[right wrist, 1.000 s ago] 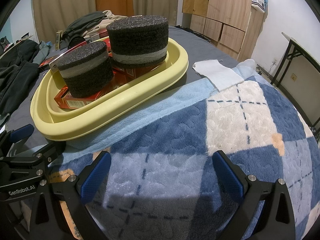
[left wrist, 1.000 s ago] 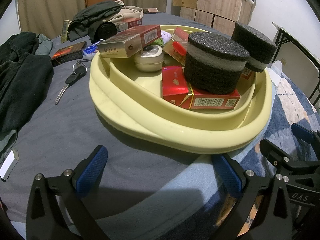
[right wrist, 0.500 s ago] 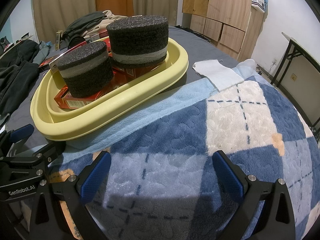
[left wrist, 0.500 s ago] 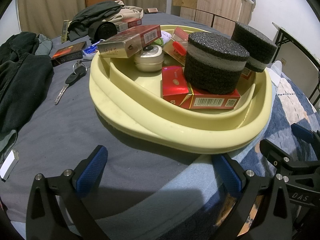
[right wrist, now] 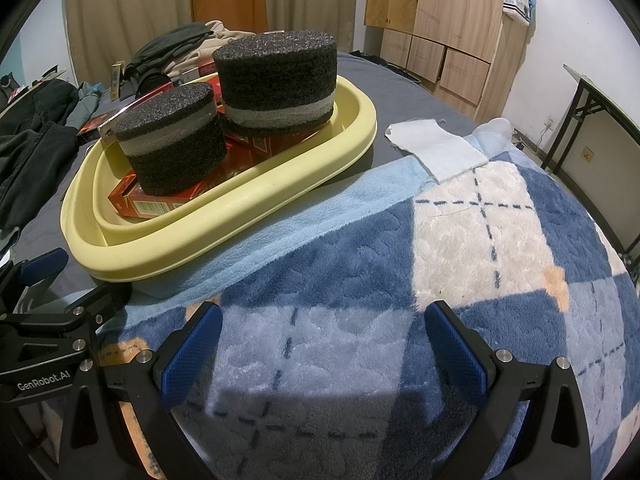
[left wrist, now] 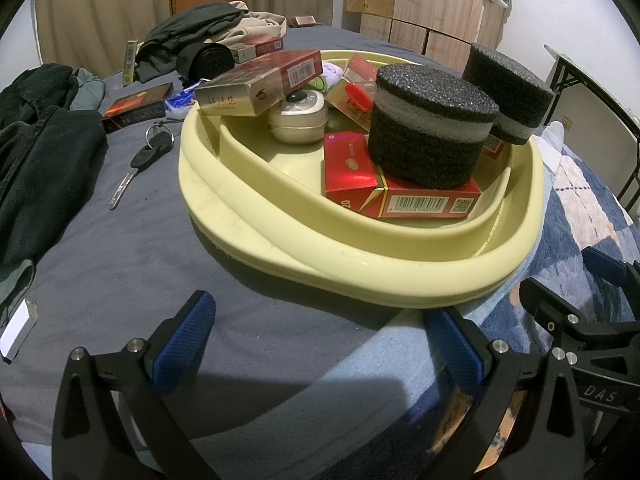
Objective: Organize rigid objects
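Both grippers wide apart and empty, just short of a loaded yellow tray on a bed.

The left gripper (left wrist: 318,338) has its fingers spread over grey sheet; the right gripper (right wrist: 322,338) has its fingers spread over a blue checked blanket (right wrist: 460,280). The tray (left wrist: 256,216) sits at 12 o'clock from the left gripper and at 10 o'clock from the right. In it, a foam puck (left wrist: 430,132) rests on a red box (left wrist: 404,196), a second puck (left wrist: 508,92) lies at 2 o'clock of it, with a round tin (left wrist: 298,120) and a long box (left wrist: 260,84) at the far left. A key (left wrist: 138,168) lies on the sheet at 9 o'clock of the tray.
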